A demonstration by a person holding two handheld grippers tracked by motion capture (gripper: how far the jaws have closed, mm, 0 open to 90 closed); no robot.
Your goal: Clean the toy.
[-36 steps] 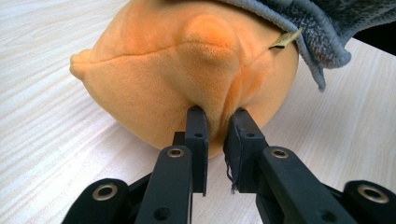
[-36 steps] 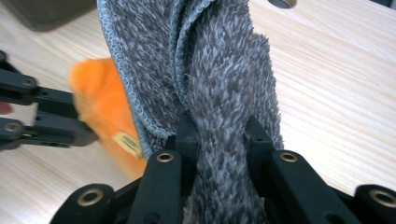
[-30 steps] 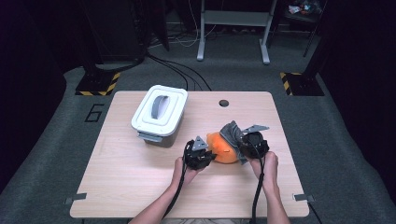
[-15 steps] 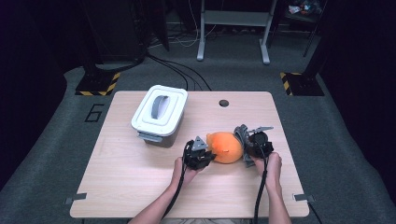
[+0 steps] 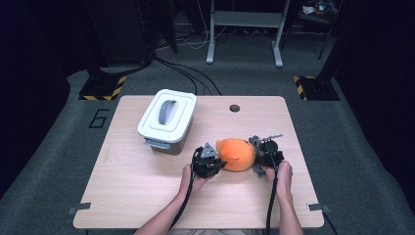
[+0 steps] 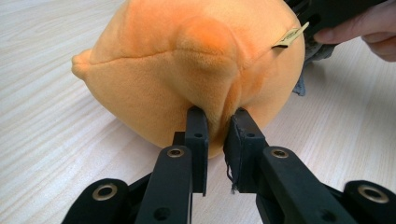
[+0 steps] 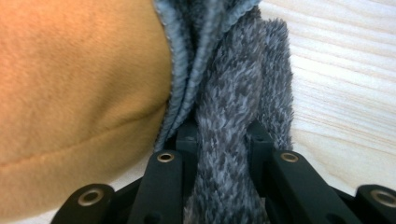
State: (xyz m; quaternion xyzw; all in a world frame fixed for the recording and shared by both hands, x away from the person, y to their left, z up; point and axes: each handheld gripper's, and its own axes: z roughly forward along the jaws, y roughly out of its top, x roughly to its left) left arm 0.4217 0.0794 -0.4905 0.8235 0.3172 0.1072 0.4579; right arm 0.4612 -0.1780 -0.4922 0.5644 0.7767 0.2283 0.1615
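Note:
An orange plush toy [image 5: 236, 153] lies on the wooden table [image 5: 147, 196] between my two grippers. My left gripper [image 5: 209, 161] is at its left side; in the left gripper view its jaws pinch a fold of the orange plush toy [image 6: 187, 70] at the left gripper [image 6: 217, 126]. My right gripper [image 5: 264, 154] is at the toy's right side. In the right gripper view it is shut on a bunched grey fuzzy cloth [image 7: 229, 121] at the right gripper [image 7: 224, 135], pressed against the orange plush toy [image 7: 70, 79].
A white lidded bin [image 5: 167, 119] with a grey handle stands on the table's back left. A small round hole [image 5: 235, 108] is in the table near the far edge. Dark floor, cables and stand legs lie beyond.
The plush toy and both grippers have come down and slightly toward the near edge. The grey cloth, earlier spread up behind the toy, is now bunched at the right gripper.

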